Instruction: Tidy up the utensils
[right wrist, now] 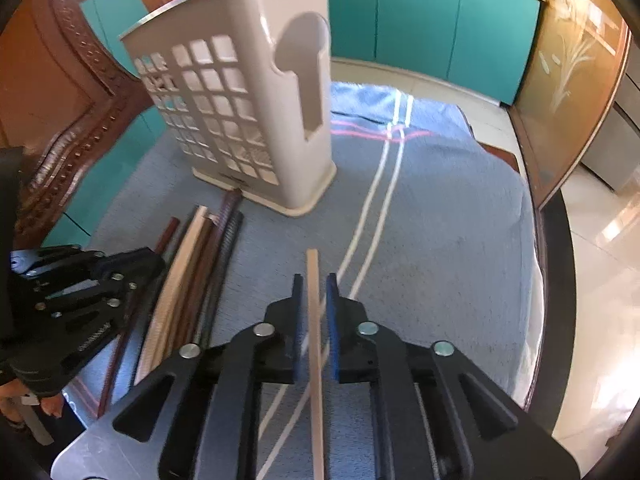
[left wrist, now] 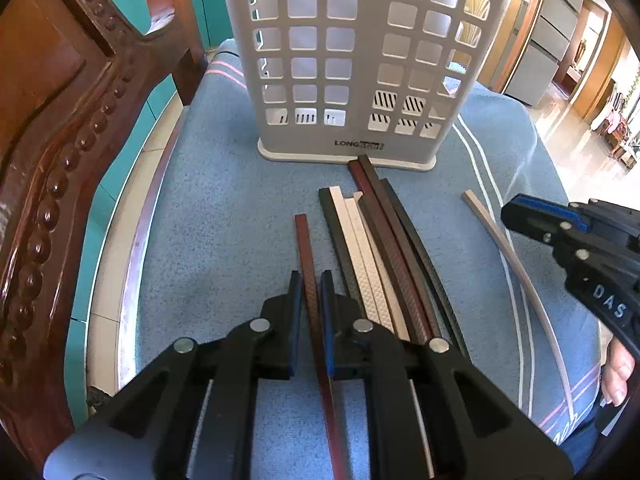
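**Reddish-brown and beige chopsticks each clamped, holder waiting beyond**

Left wrist view: A reddish-brown chopstick (left wrist: 310, 280) is pinched between the blue pads of the left gripper (left wrist: 311, 280), jaws nearly closed on it, gripped part-way along so its far end points toward the utensil holder (left wrist: 360, 60). It has been drawn slightly apart from the chopstick pile (left wrist: 380, 248), which lies on the blue towel (left wrist: 200, 220) with its tips close to the holder's base, probably to keep reach short. The right gripper (left wrist: 516, 216) is seen at the frame's edge.

Right wrist view: A beige chopstick (right wrist: 314, 300) is held between the right gripper's narrowed jaws, well apart from the pile. The holder stands upright, its top open; a drop from above seems intended.
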